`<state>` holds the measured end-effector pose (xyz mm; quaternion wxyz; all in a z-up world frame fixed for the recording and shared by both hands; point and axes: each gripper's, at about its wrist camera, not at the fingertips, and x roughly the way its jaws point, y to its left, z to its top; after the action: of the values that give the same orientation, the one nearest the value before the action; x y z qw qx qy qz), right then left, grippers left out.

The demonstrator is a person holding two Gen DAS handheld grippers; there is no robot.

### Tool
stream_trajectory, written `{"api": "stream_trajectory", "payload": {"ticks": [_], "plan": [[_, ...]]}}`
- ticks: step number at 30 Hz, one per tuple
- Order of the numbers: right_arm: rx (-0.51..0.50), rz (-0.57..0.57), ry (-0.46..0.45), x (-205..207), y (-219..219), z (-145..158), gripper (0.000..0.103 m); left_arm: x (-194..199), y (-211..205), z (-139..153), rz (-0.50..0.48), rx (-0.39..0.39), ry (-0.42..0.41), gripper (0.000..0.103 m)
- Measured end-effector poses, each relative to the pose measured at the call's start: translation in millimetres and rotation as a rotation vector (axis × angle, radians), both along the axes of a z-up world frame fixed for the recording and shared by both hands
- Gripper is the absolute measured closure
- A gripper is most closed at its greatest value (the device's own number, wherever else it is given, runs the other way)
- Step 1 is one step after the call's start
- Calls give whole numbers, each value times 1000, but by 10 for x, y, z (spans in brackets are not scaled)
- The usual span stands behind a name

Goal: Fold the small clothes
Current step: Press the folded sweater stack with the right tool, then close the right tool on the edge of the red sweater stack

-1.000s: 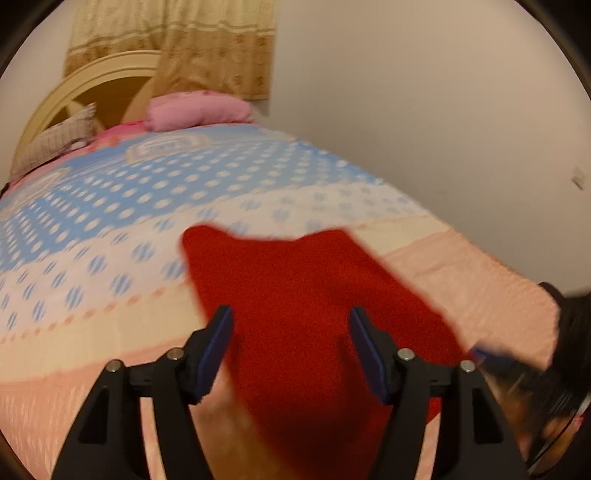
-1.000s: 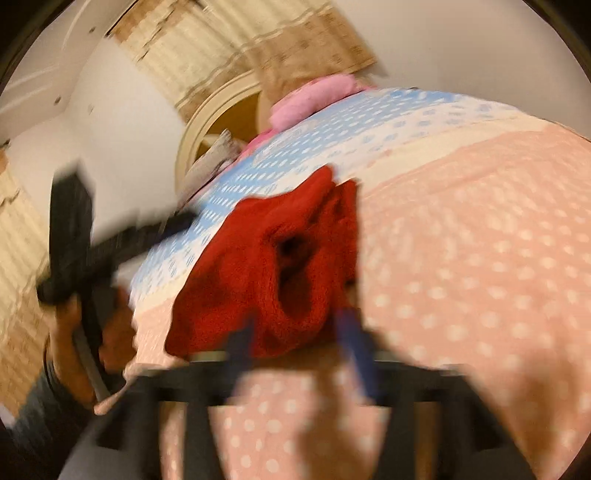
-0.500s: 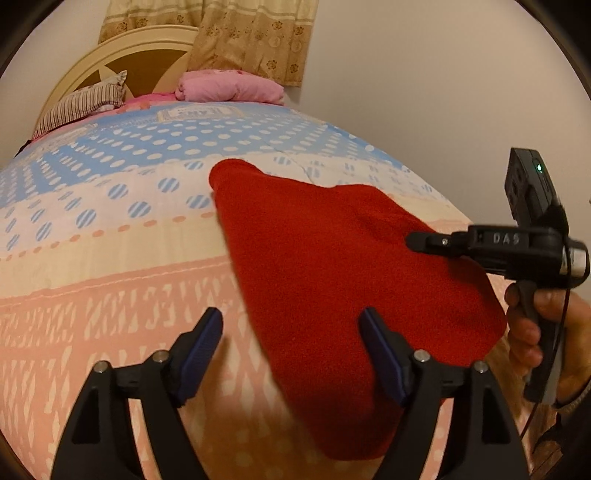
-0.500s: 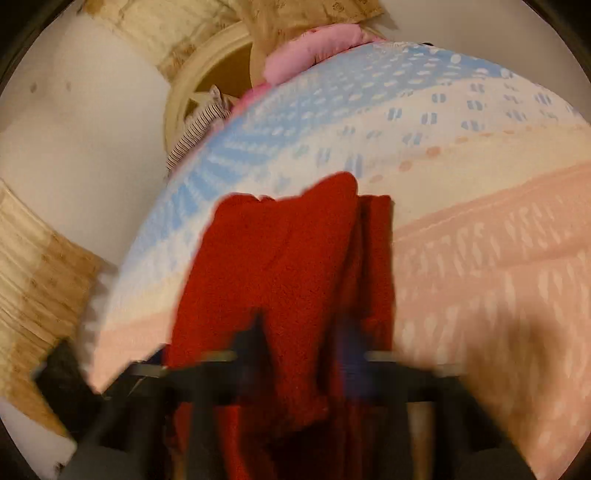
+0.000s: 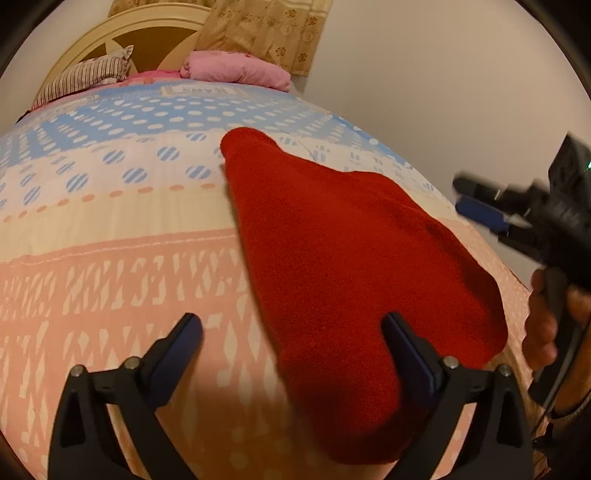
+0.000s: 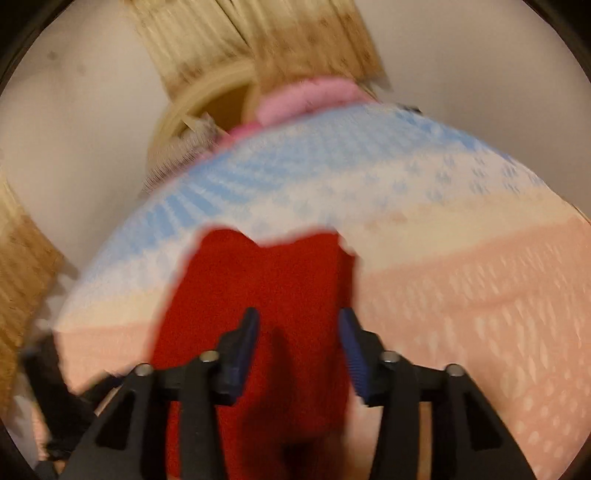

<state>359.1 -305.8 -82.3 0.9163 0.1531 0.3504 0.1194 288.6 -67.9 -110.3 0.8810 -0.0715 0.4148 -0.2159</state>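
Observation:
A red fleece garment (image 5: pixel 340 251) lies folded flat on the bed. My left gripper (image 5: pixel 291 328) is open and empty above its near left edge, with the right finger (image 5: pixel 406 347) over the cloth. In the right wrist view the garment (image 6: pixel 266 295) lies straight ahead. My right gripper (image 6: pixel 297 326) is open and empty just above its near end. The right gripper also shows at the right of the left wrist view (image 5: pixel 480 214), held in a hand and raised off the cloth.
The bed cover (image 5: pixel 110 266) is pink, cream and blue with dots. A pink pillow (image 5: pixel 236 70), a striped pillow (image 5: pixel 85 75) and the headboard (image 5: pixel 147 33) lie at the far end. A wall (image 5: pixel 443 74) runs along the bed's right side.
My right gripper has let go of the red garment, opened and pulled back. The garment now lies flat and smoothed. My left gripper stayed open and shifted slightly.

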Motion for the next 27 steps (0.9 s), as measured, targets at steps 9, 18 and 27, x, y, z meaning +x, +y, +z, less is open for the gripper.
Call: {"api": "stream_trajectory", "payload": {"ticks": [9, 18, 27], "plan": [[-97, 120, 198, 572, 294, -359, 47, -79, 247, 117, 79, -120, -59, 1], [-84, 150, 96, 460, 89, -564, 46, 91, -17, -15, 49, -11, 13, 1], [95, 71, 43, 336, -249, -459, 37, 69, 43, -53, 54, -45, 27, 0]]}}
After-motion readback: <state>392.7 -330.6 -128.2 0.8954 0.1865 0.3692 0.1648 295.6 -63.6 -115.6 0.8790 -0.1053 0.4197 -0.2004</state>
